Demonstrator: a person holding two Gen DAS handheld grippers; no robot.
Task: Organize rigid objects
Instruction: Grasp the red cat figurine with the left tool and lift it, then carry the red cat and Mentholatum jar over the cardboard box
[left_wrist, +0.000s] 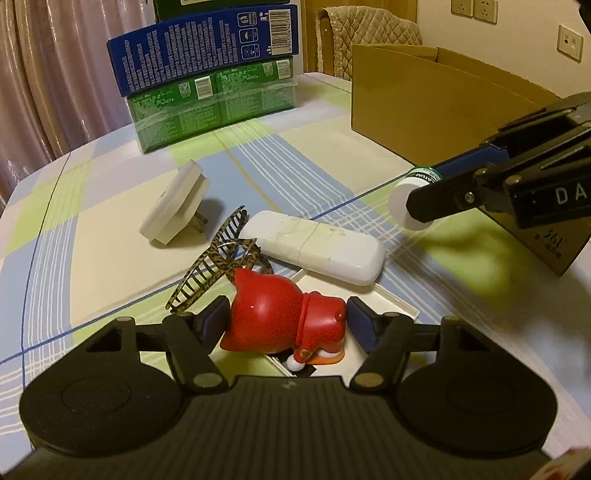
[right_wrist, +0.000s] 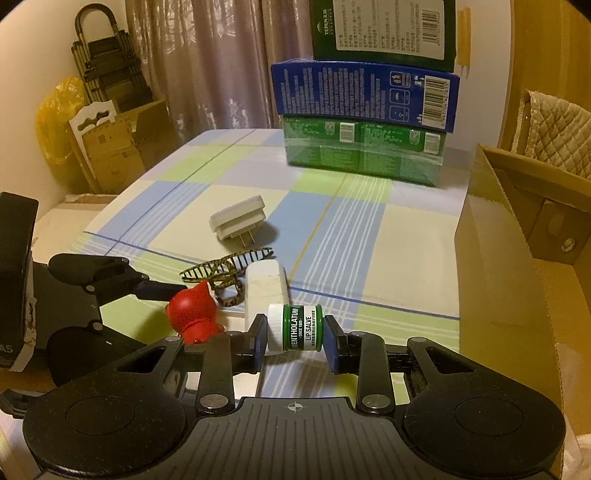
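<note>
Right now my left gripper (left_wrist: 286, 319) has its blue pads pressed on either side of the red cat figurine (left_wrist: 284, 317), which lies tipped over on a flat white box lid (left_wrist: 388, 299) on the checked tablecloth (left_wrist: 110, 258). My right gripper (right_wrist: 294, 339) is clenched on a small green Mentholatum lip salve jar (right_wrist: 295, 326), held off the cloth beside the open cardboard box (right_wrist: 517, 277). Behind the figurine lie a leopard-print hair claw (left_wrist: 218, 266), a white remote-like case (left_wrist: 314, 251) and a white plug adapter (left_wrist: 175, 203). Stacked green and blue cartons (left_wrist: 210, 74) stand at the far edge.
</note>
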